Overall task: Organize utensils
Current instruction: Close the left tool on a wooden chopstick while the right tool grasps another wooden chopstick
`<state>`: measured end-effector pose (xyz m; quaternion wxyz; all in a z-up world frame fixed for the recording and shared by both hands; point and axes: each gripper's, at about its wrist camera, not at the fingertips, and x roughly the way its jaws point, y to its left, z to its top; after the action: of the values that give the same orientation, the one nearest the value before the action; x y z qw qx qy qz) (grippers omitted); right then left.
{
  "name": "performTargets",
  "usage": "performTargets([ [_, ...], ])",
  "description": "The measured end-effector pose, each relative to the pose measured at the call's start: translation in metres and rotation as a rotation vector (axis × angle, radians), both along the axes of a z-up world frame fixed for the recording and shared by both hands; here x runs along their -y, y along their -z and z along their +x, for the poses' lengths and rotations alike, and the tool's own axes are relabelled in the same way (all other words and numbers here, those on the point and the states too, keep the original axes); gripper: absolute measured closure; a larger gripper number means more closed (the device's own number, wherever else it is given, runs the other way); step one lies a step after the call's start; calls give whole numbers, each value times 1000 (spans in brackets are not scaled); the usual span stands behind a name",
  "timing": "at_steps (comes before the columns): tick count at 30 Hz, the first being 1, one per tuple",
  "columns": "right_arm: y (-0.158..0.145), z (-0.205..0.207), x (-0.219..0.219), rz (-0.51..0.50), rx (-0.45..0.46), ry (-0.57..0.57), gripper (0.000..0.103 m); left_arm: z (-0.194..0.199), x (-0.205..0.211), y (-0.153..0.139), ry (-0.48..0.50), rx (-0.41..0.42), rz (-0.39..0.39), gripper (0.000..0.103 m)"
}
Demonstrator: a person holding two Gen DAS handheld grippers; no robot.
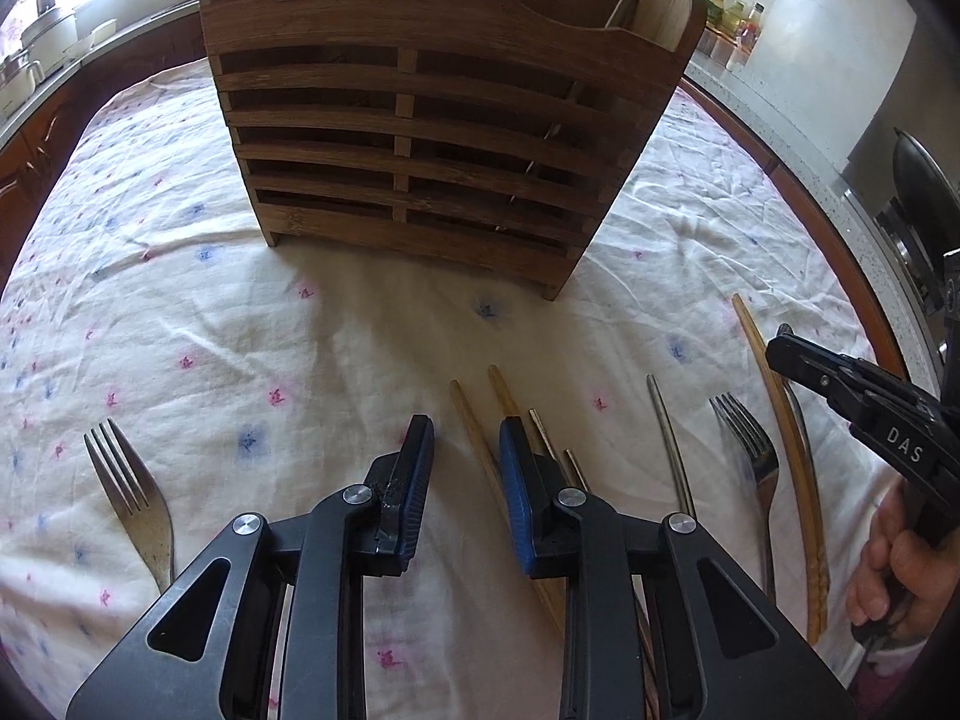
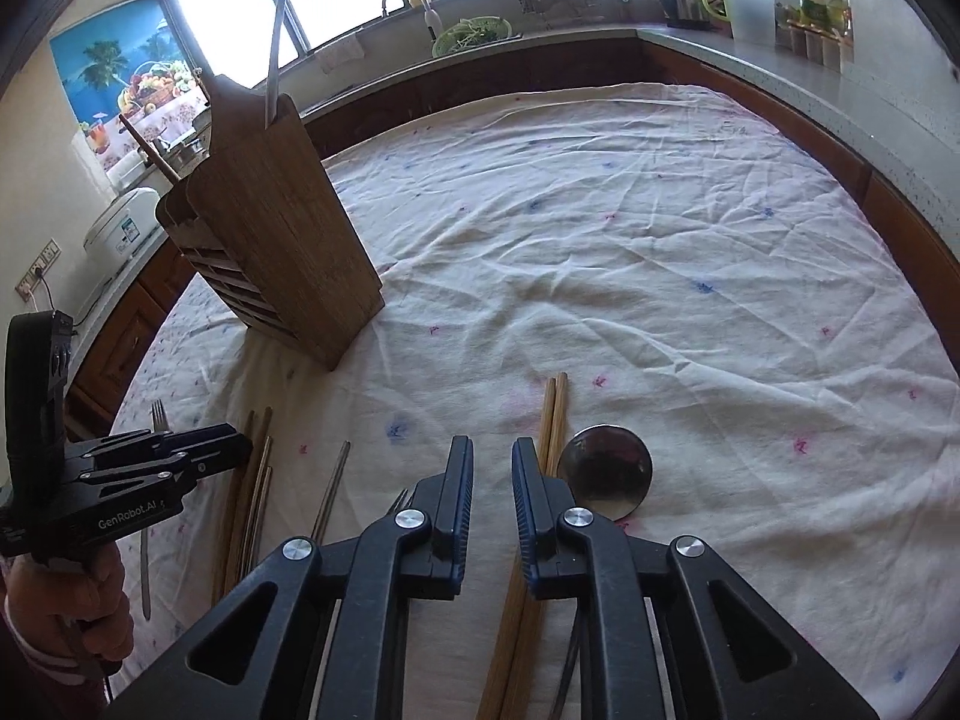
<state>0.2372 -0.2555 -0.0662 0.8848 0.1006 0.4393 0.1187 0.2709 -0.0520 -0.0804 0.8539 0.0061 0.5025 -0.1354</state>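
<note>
- Left wrist view looks down on a table (image 1: 252,312) covered by a wrinkled cream cloth with small pink and blue marks; kitchen counters and bright windows run behind it.
- A slatted wooden utensil holder (image 1: 432,138) stands upright near the far edge of the table, with a few long utensils already inside its right compartment.
- The left gripper (image 1: 467,438) hangs over the near edge with its jaws narrow and nothing pinched; a pale wooden chopstick (image 1: 474,432) lies on the cloth in the gap between the blue pads, not gripped.
- Darker chopsticks (image 1: 540,432) lie just beside the right-hand finger, partly hidden under it.
- One fork (image 1: 129,498) lies apart toward the near left edge; another fork (image 1: 750,450) and a metal chopstick (image 1: 669,438) lie to the right.
- In the right wrist view, the right gripper (image 2: 492,456) also has narrow jaws holding nothing, above bare cloth.
- A pair of wooden chopsticks (image 2: 552,420) lies touching the outer side of its right-hand finger, passing beneath it toward the near edge.
- A round metal spoon bowl (image 2: 606,471) rests just right of that pair.
- A person's hand (image 2: 72,606) grips the other tool's handle at the near left corner.
</note>
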Motion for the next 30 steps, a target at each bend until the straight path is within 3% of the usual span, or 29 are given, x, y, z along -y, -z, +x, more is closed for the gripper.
performTargets([
  [4,9,7,2,-33,-32,12,92,-1,6,1,22,13,37,81],
  [14,16,23,3,-38,-71,-4,91,-5,0,0,32,4,40,81],
  [21,17,29,-3,-63,-49,-23,91,-3,16,3,62,38,98,82],
  [24,17,26,-7,-90,-34,-24,96,-4,17,4,77,60,103,91],
  [26,16,24,-5,-52,-38,-23,97,-5,15,3,80,62,102,96],
  [30,2,8,-4,-3,4,-16,98,-15,10,-3,81,67,73,99],
])
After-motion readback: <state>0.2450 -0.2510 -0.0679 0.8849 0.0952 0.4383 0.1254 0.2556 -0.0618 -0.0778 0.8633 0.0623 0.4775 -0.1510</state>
